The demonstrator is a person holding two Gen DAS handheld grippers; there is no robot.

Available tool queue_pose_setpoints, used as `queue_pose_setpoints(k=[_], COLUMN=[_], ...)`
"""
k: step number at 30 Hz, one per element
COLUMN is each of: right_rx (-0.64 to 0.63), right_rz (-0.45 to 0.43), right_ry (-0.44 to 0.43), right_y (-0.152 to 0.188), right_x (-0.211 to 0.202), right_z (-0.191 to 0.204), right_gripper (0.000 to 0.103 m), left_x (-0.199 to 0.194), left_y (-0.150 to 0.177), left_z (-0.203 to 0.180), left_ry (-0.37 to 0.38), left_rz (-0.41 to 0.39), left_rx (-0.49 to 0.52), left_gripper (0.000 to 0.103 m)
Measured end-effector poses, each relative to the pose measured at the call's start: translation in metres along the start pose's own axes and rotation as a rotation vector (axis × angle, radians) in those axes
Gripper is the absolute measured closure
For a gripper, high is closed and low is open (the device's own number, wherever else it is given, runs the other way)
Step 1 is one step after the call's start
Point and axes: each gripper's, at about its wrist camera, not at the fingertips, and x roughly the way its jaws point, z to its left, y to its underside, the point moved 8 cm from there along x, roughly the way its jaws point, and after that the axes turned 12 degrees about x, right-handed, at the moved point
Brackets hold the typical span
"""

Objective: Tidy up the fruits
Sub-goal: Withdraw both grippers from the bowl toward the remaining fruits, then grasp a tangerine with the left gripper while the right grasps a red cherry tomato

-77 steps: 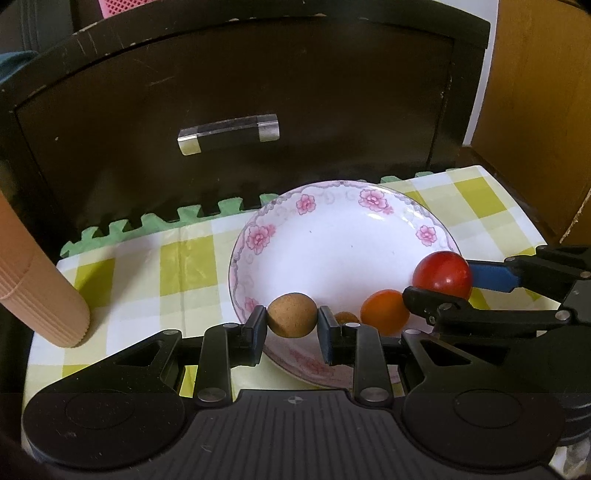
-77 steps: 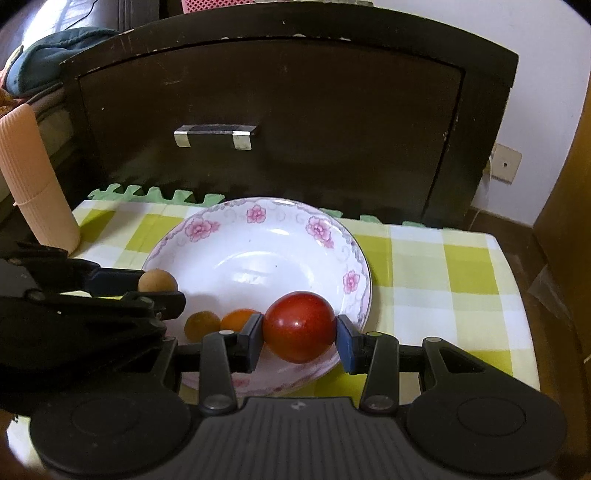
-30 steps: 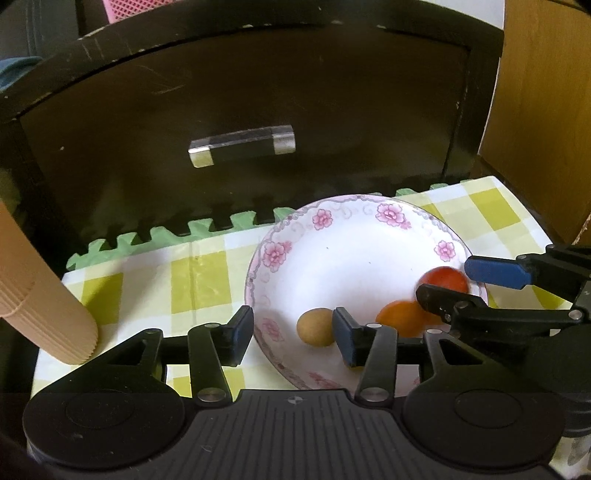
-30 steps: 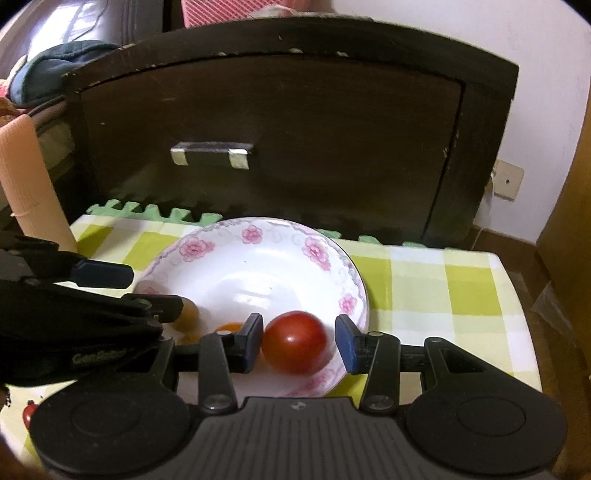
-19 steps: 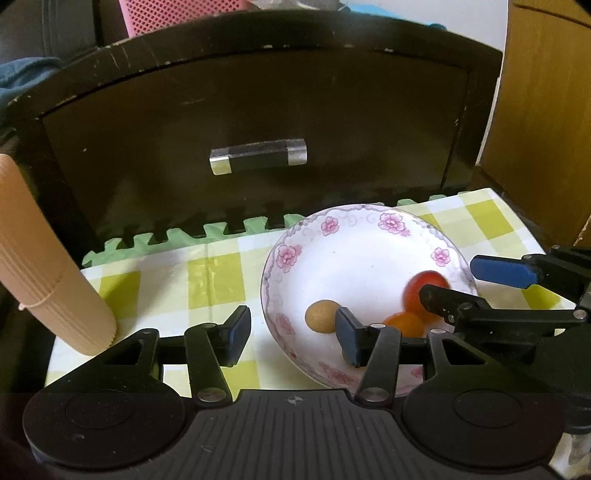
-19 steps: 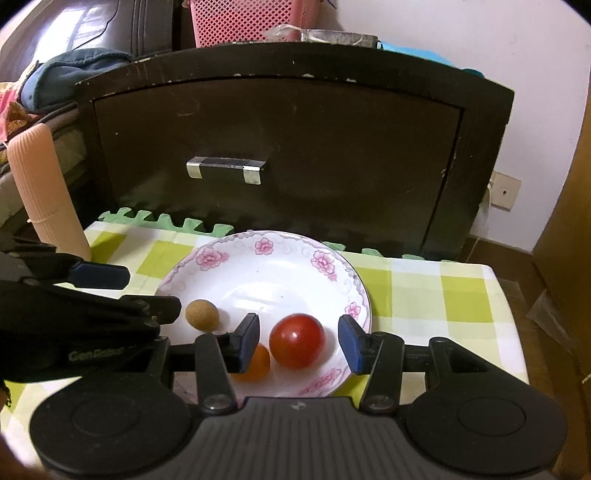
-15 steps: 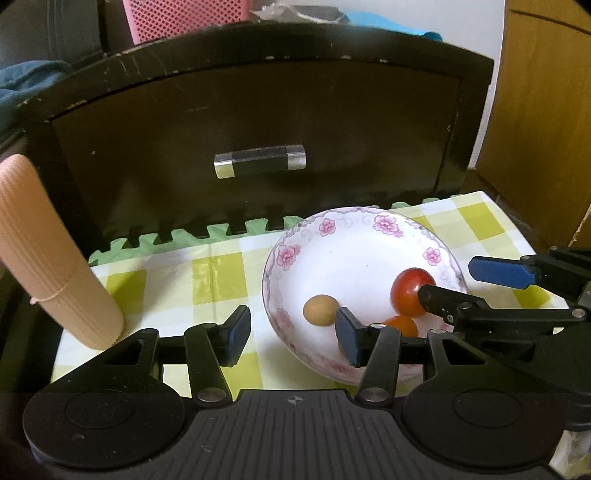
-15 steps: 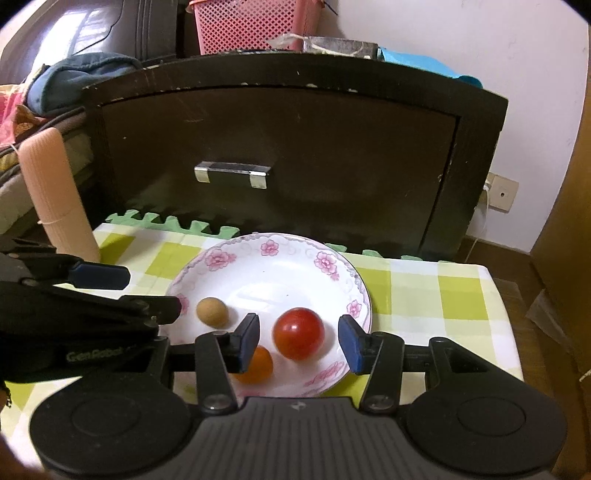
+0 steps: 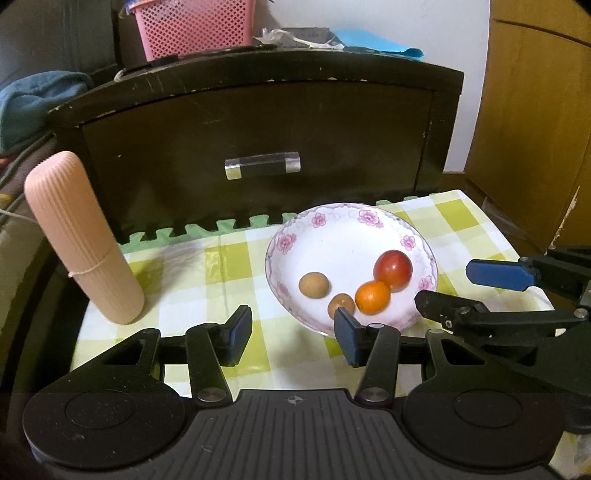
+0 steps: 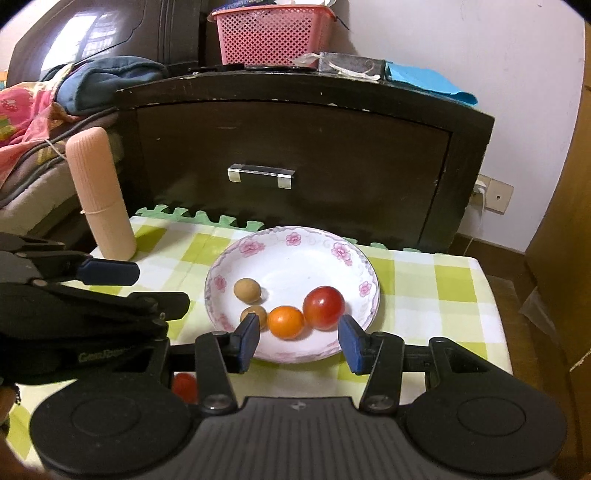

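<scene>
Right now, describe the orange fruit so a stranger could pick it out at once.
Find the white floral plate on the green-checked tablecloth in front of the dark drawer cabinet. Four round fruits lie in it; the orange fruit sits near the front rim, touching the larger red tomato. It is the only bright orange one; the two others are dull brown.

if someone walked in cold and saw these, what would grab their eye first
Most likely the white flowered plate in the middle of the green checked cloth, holding a red tomato, a small orange fruit and two brown ones. Next, the two black grippers, left gripper and right gripper, both open and empty at the plate's near rim. Behind stands a dark wooden drawer topped by a pink basket.
</scene>
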Motion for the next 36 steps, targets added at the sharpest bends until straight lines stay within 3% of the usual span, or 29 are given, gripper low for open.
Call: queue_pose_setpoints(k=[11, 36], right_rx=[0.019, -0.008], right_rz=[0.021, 0.127], right_ry=[-0.029, -0.073], right_y=[0.017, 0.061], right_x=[-0.018, -0.029], right_z=[0.013, 0.042], right_gripper=[0.058, 0.058], left_x=[-0.023, -0.046], left_y=[0.017, 0.063], left_z=[0.000, 0.002], left_ry=[-0.010, -0.046], left_rz=[-0.008, 0.062], left_rx=[0.008, 0.035], left_gripper=[0.046, 0.049])
